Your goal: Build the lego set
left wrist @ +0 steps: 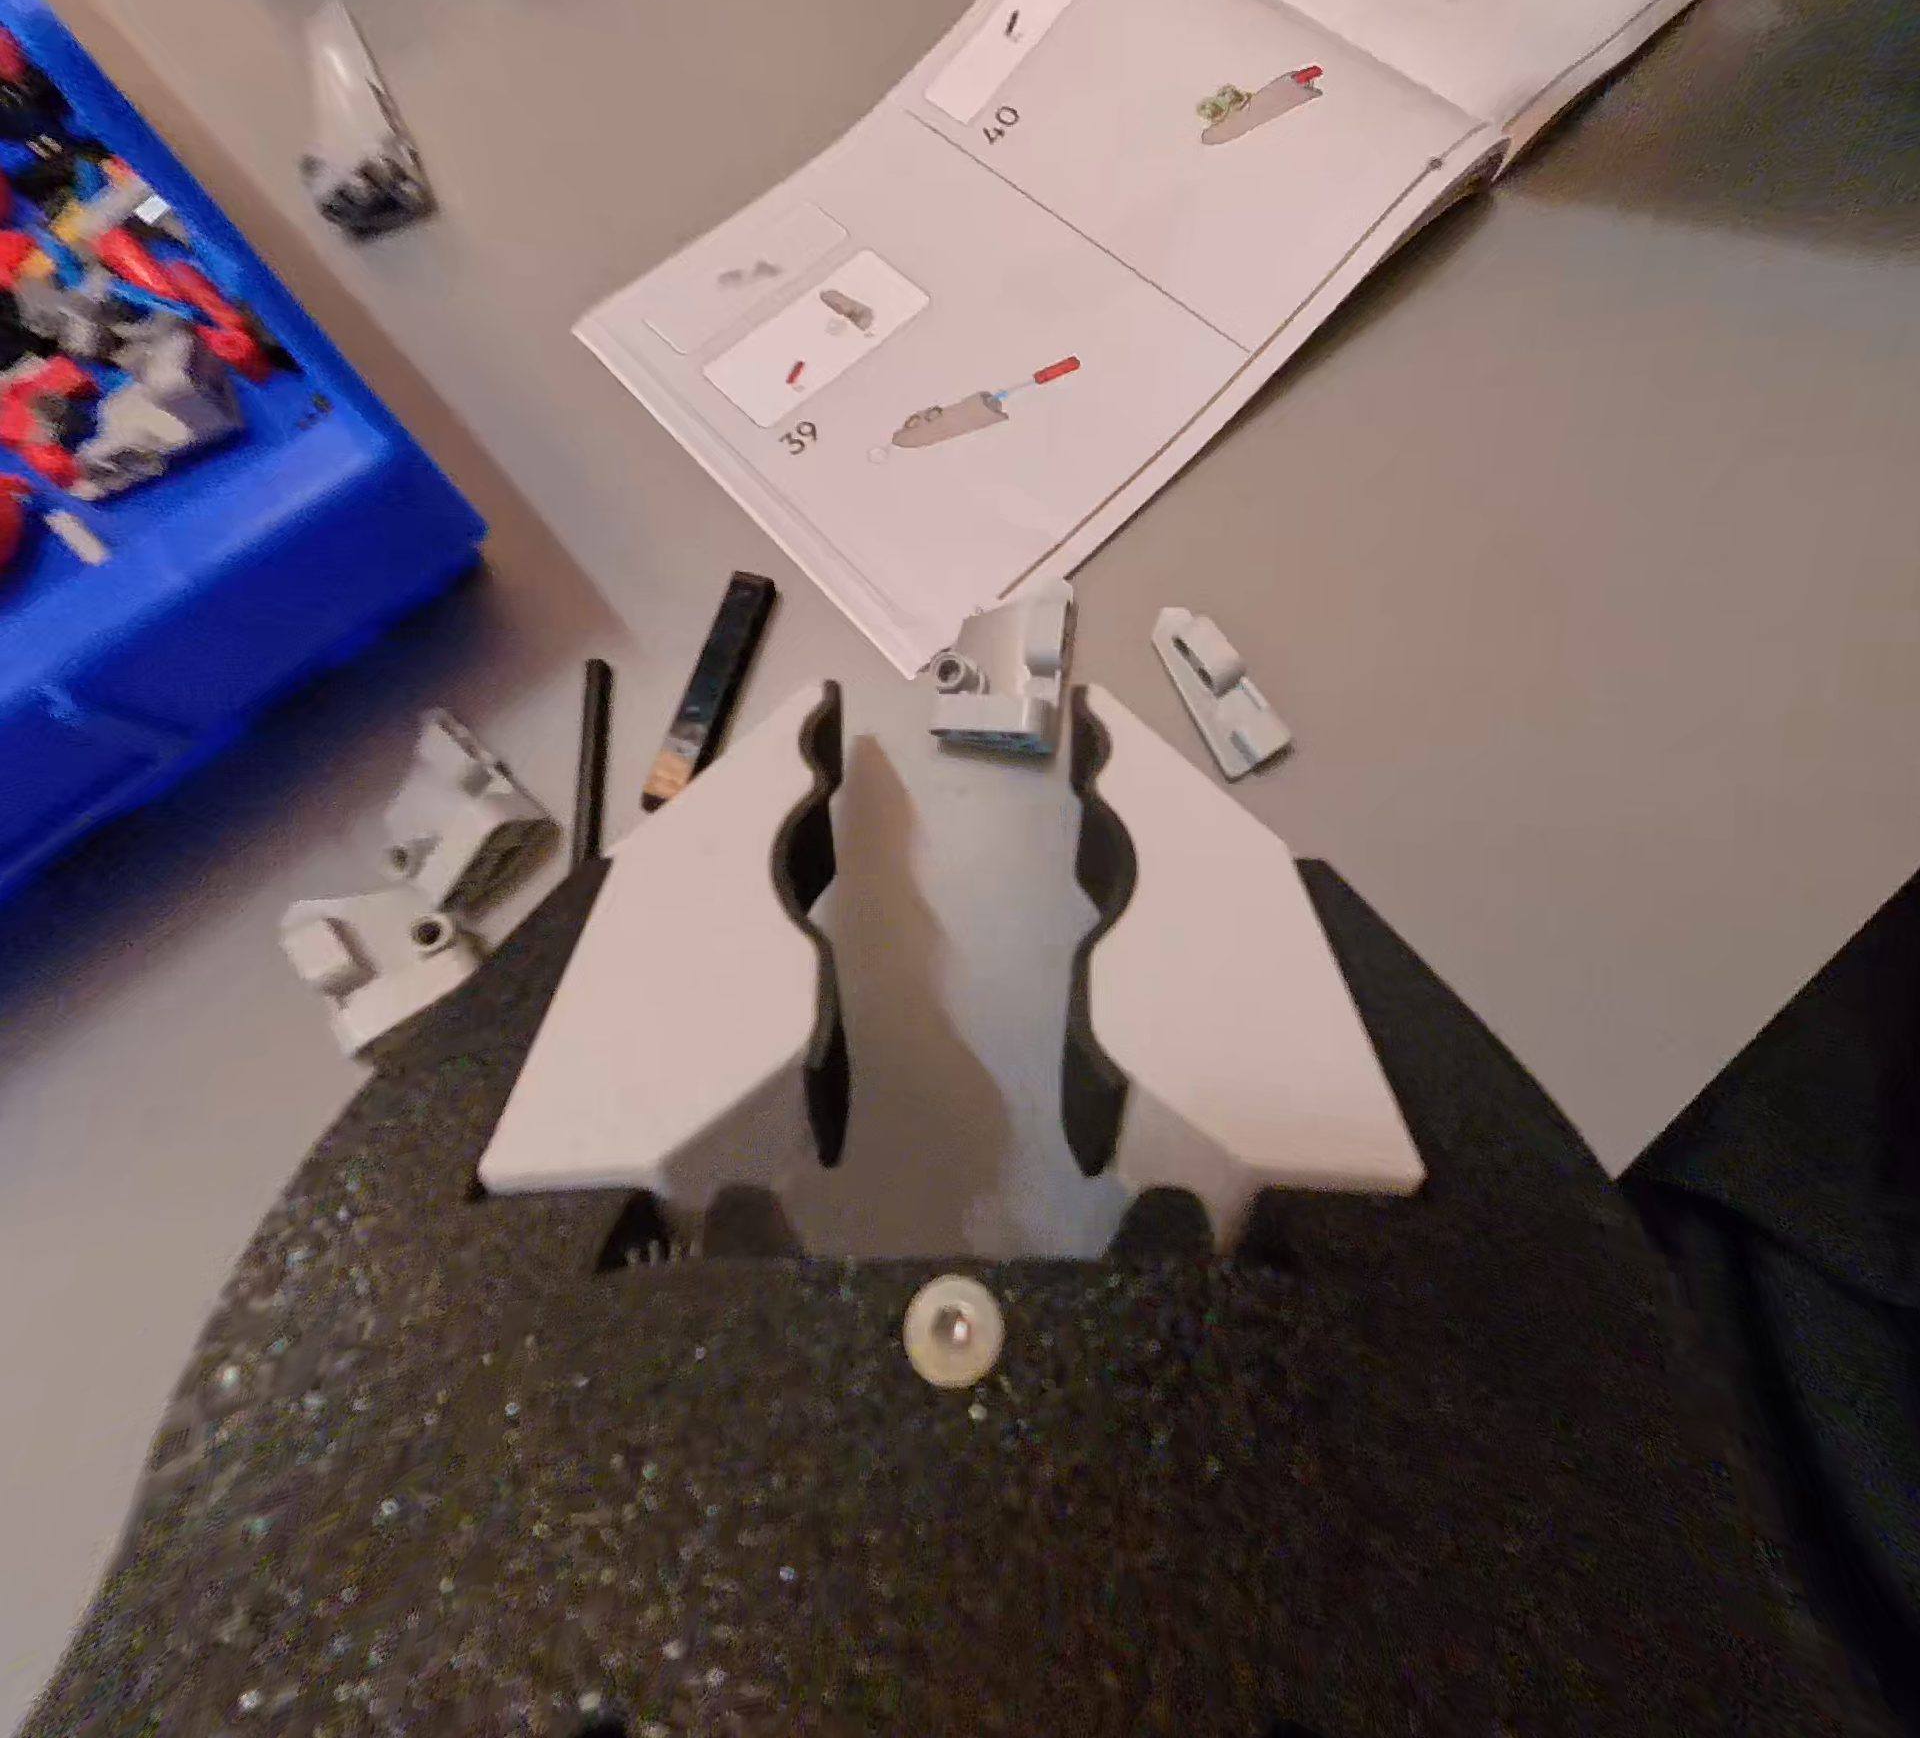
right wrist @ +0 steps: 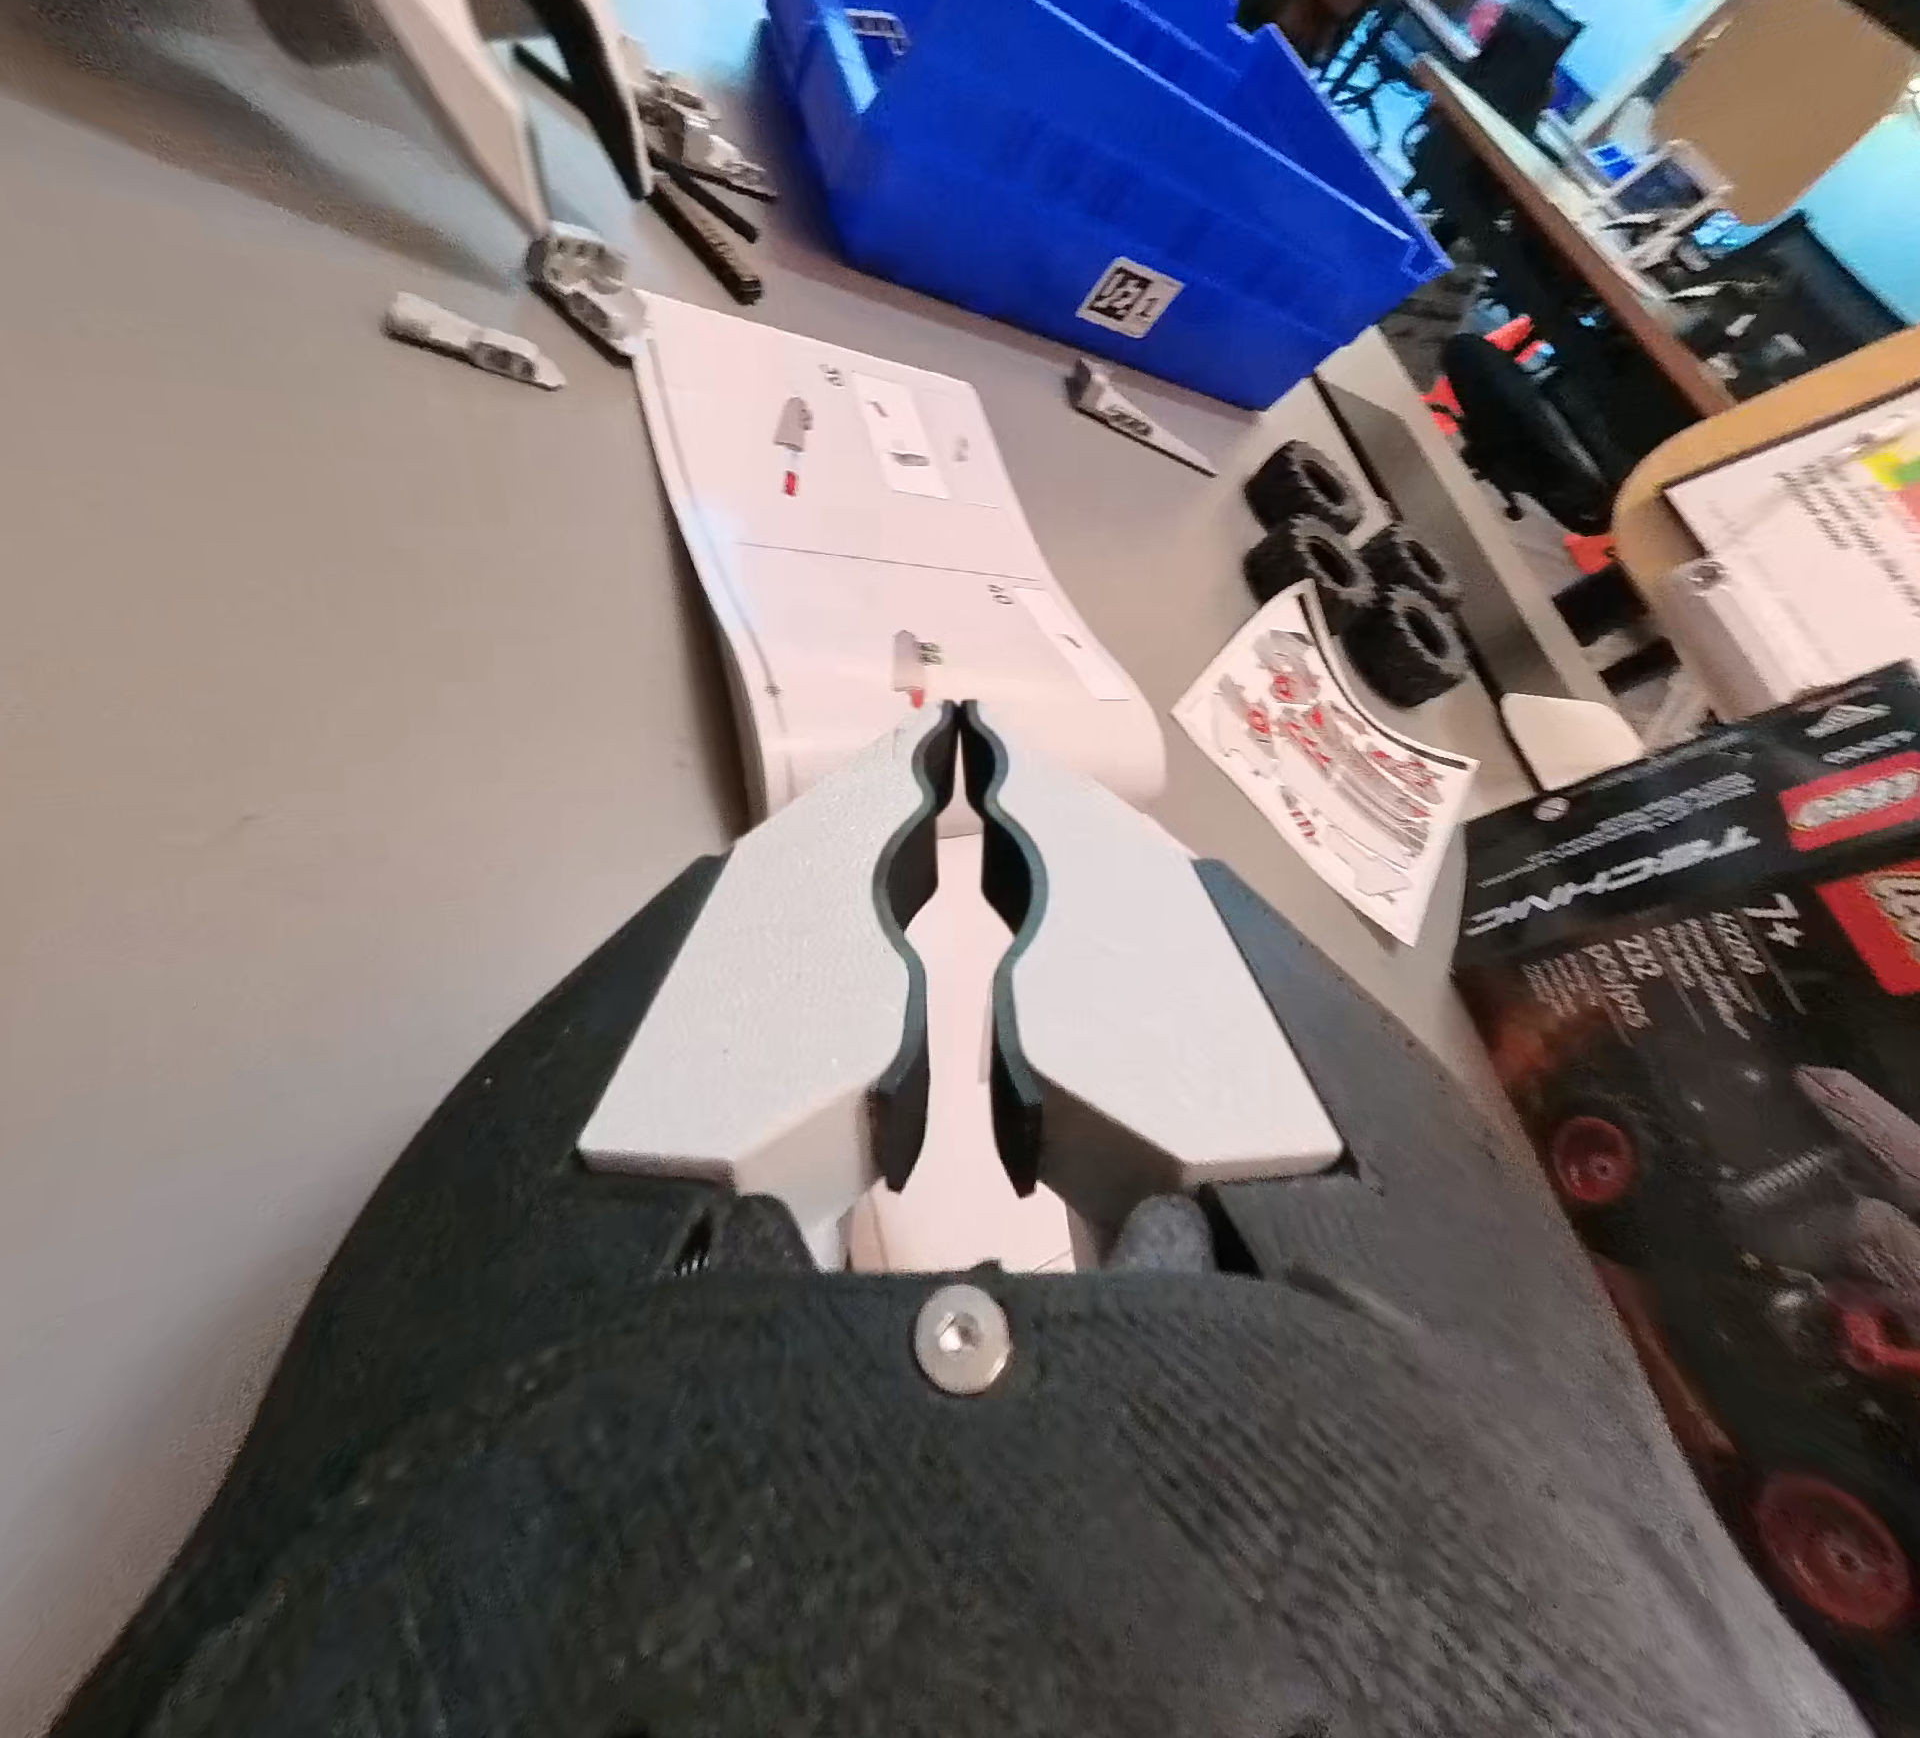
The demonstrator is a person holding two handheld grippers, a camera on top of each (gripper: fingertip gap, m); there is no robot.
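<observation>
Left wrist view: left gripper point(left wrist: 954, 712) spread wide, empty, near grey piece point(left wrist: 1003, 680); right gripper point(right wrist: 958, 709) closed, empty, above booklet point(right wrist: 831, 493).

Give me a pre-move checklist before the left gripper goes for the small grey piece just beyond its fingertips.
1. Left gripper open: ok, jaws stand apart with nothing between them.
2. Target grey piece in line: ok, it lies just past the fingertips, at the corner of the instruction booklet.
3. Neighbours apart: ok, the flat grey piece and black beam lie to either side, not touching it.
4. Right gripper free: ok, shut and empty, over the booklet.
5. Piece matches the open step: cannot tell.
6. Blue bin out of the path: ok, off to the left.
</observation>
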